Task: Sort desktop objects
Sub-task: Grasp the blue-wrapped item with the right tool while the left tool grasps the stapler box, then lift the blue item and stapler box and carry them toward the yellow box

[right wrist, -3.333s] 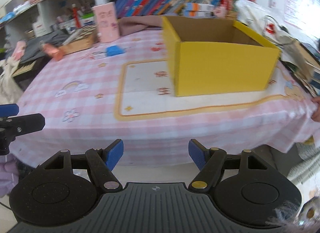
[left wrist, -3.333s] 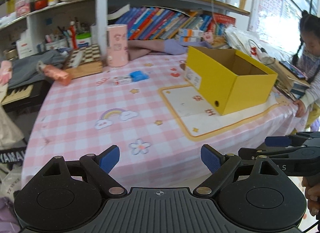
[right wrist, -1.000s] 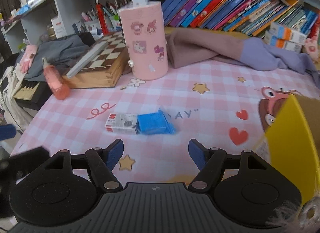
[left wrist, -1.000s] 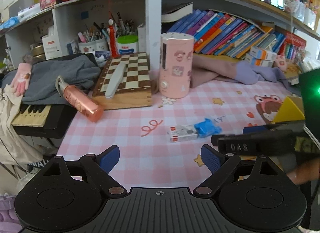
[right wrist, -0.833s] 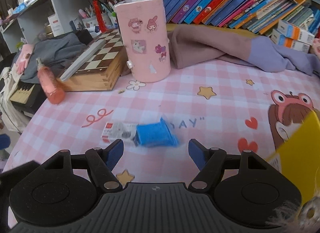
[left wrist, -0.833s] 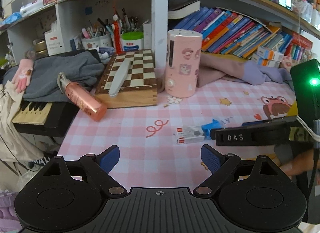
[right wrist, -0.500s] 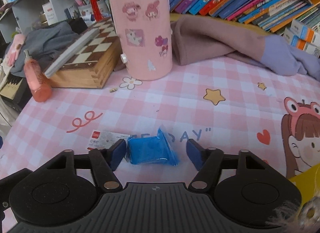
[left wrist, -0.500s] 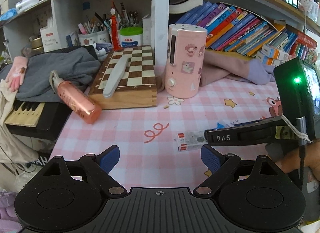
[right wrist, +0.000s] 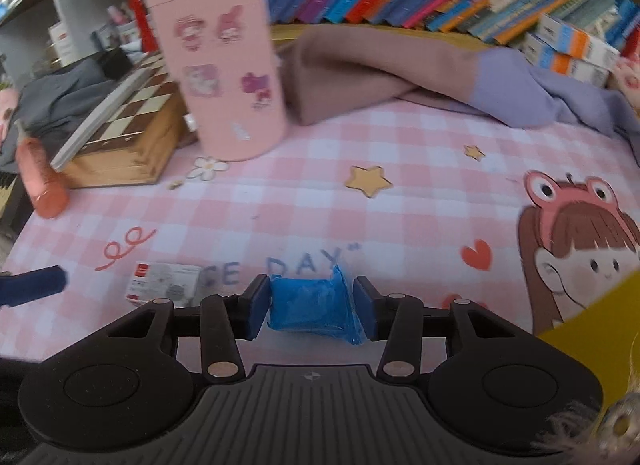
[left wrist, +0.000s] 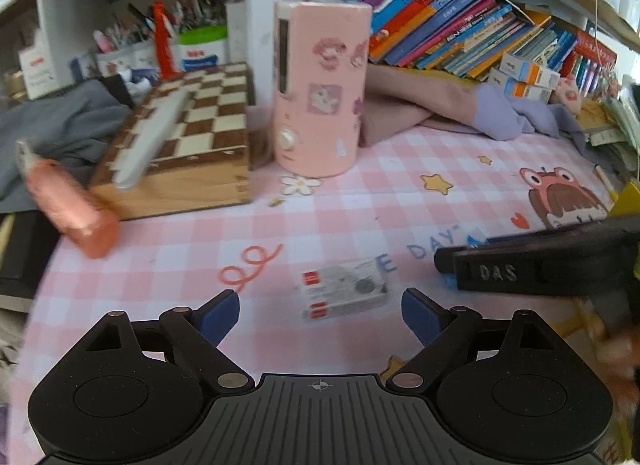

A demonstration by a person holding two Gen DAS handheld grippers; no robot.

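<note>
A blue plastic packet [right wrist: 312,301] lies on the pink checked tablecloth [right wrist: 400,217]. My right gripper [right wrist: 310,307] is closing on it, and both pads touch its sides. Just left of it lies a small white box with red labels [right wrist: 164,283]. The left wrist view shows that white box [left wrist: 344,293] just ahead of my left gripper [left wrist: 320,311], which is wide open with nothing between its fingers. The right gripper's black finger [left wrist: 520,269] reaches in from the right, hiding most of the packet. A yellow box corner [right wrist: 592,317] shows at lower right.
A pink sticker-covered cylinder [left wrist: 320,93] stands behind the items. A wooden chessboard box [left wrist: 180,149] and a lying pink bottle [left wrist: 68,205] are at the left. Brown and lilac cloth [right wrist: 400,69] and a row of books [left wrist: 460,33] lie at the back.
The right jaws have narrowed from wide apart onto the blue packet. Both grippers have come closer and lower to the table; the left one now hangs just before the white box.
</note>
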